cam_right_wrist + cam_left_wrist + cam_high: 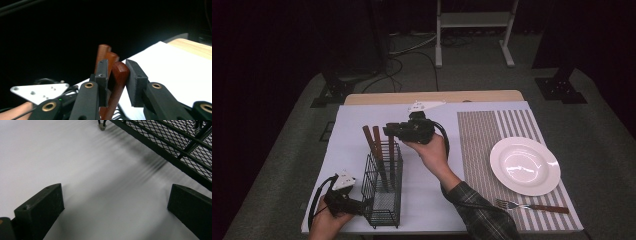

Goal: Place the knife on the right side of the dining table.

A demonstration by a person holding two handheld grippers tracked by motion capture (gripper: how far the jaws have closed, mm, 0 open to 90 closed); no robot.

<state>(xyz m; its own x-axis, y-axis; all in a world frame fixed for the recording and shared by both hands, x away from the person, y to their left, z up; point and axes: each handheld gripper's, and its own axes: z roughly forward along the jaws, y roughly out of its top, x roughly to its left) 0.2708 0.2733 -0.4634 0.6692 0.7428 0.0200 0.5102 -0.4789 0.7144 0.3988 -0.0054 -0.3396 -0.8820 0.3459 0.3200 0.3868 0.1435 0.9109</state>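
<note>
Dark curtains and stand legs ring a pale worktop (362, 125) spread with a white sheet and 1 striped placemat (492, 135). On the mat sit 1 white plate (524, 165) and 1 fork (532, 206) with a brown handle just in front of it. Toward the near left edge stands 1 black wire caddy (383, 192), and 3 brown wooden handles (377, 142) rise out of its far end, leaning slightly.

2 sets of tongs are in hand. The right tongs (392, 131) reach across to the tops of those handles. In the right gripper view, the right tongs are drawn in narrow around the nearest handle (117, 82), a glossy reddish-brown piece with a rounded tip; 1 pad lies against it, and the other pad is at or almost at its other side. I cannot tell if both press. The other 2 handles stand just behind it, lighter brown.

The left tongs (362, 204) lie low by the near end of the caddy, spread wide with nothing between the pads, bare white sheet beneath and the caddy's mesh (175, 142) just beside 1 pad.
</note>
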